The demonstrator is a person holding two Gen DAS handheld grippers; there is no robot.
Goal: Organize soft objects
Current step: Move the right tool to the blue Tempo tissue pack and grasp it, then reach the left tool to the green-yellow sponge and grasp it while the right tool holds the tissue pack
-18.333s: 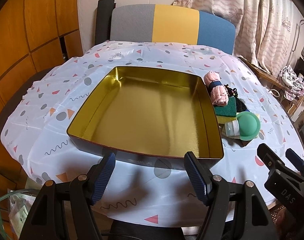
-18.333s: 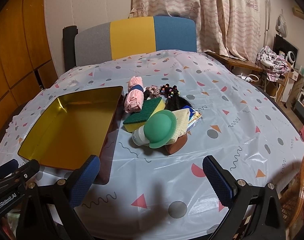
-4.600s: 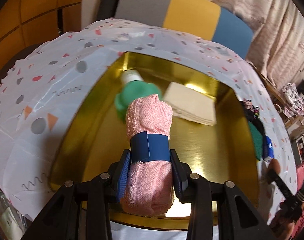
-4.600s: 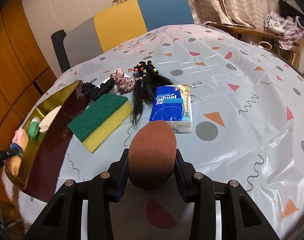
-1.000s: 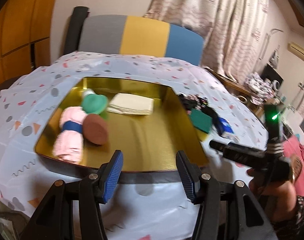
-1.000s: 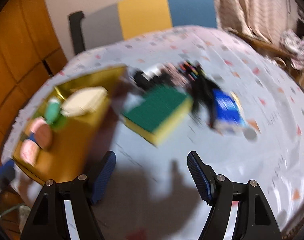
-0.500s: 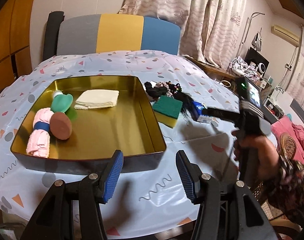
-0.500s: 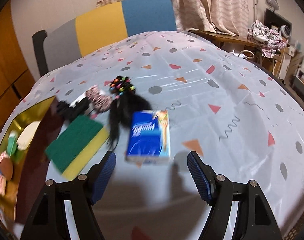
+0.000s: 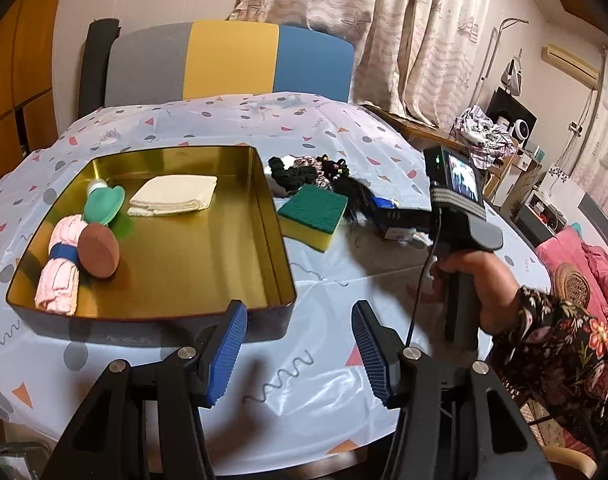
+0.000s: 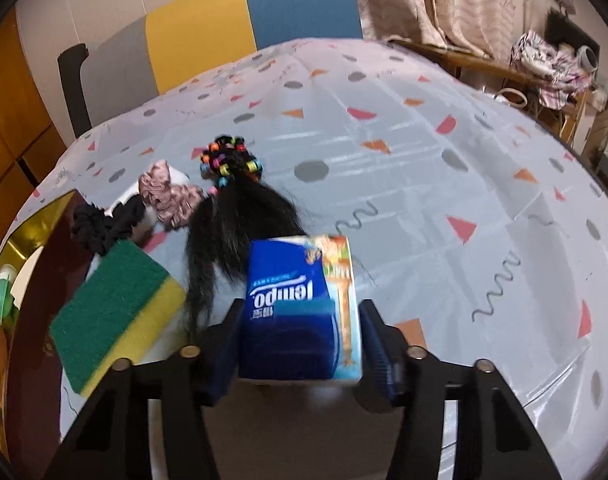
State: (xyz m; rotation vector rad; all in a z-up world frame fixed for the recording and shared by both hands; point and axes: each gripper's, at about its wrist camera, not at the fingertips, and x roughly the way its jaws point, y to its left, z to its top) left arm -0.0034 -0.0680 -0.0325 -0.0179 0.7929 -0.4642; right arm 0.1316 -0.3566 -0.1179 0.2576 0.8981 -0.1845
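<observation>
- Right gripper (image 10: 300, 348): its blue-padded fingers (image 10: 378, 354) flank the blue Tempo tissue pack (image 10: 300, 312), one pad against each side, the pack resting on the white patterned tablecloth (image 10: 424, 168).
- Left gripper (image 9: 300, 344) hangs spread wide, nothing between its pads, just before the near wall of the gold-lined rectangular tin (image 9: 192, 260).
- In the tin: a rolled pink towel with a blue band (image 9: 60, 268), a brown oval sponge (image 9: 98, 250) touching it, a green-capped bottle (image 9: 104, 202), a folded cream cloth (image 9: 174, 198).
- Just beside the tin lies a green-and-yellow scouring sponge (image 10: 116, 316); beyond it a black scrunchie (image 10: 104, 220), a pink scrunchie (image 10: 166, 194) and a black hairpiece with coloured beads (image 10: 232, 200).
</observation>
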